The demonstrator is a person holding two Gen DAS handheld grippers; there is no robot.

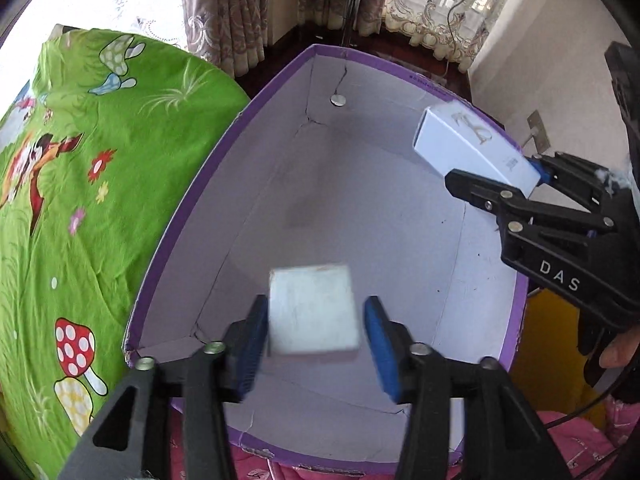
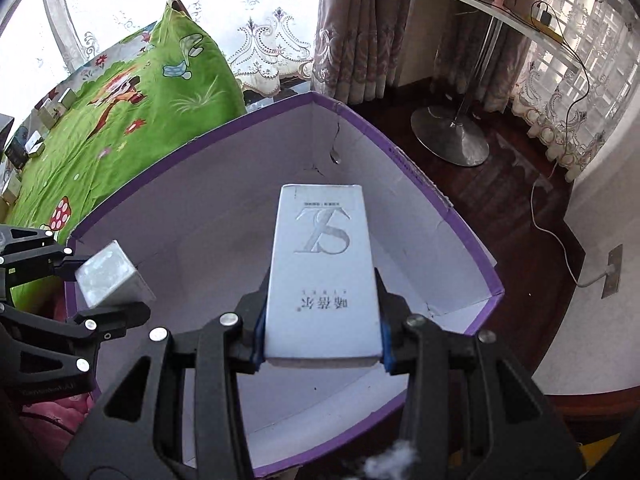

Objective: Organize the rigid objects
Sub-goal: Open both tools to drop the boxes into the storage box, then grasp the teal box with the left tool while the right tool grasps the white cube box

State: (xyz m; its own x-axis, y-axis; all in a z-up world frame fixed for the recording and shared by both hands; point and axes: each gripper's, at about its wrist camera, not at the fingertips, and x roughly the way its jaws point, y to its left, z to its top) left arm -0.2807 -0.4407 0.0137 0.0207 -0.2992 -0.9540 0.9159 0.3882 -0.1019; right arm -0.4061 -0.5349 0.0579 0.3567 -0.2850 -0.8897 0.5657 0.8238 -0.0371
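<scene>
1. Left wrist view
   - Small white box (image 1: 314,310) sits blurred between the blue pads (image 1: 380,344) of the left gripper (image 1: 314,346), above the white floor of the purple-rimmed carton (image 1: 176,216).
   - Jaws stand apart: a gap shows on the right side of the box; on the left side contact cannot be told.
   - Right gripper (image 1: 532,176) enters from the far right with the long white box (image 1: 472,146) between its jaws, over the carton's right wall.
   - Green cartoon bedspread (image 1: 80,184) lies left of the carton.

2. Right wrist view
   - Long white box (image 2: 324,276), printed with grey lettering, lies lengthwise between the right gripper (image 2: 322,344) pads, over the carton (image 2: 452,212) interior. Both pads sit against its sides.
   - Left gripper (image 2: 100,292) appears at the left with the small white box (image 2: 110,274) over the carton's left edge.
   - Round metal stand base (image 2: 450,136) rests on the dark wooden floor, far right.
</scene>
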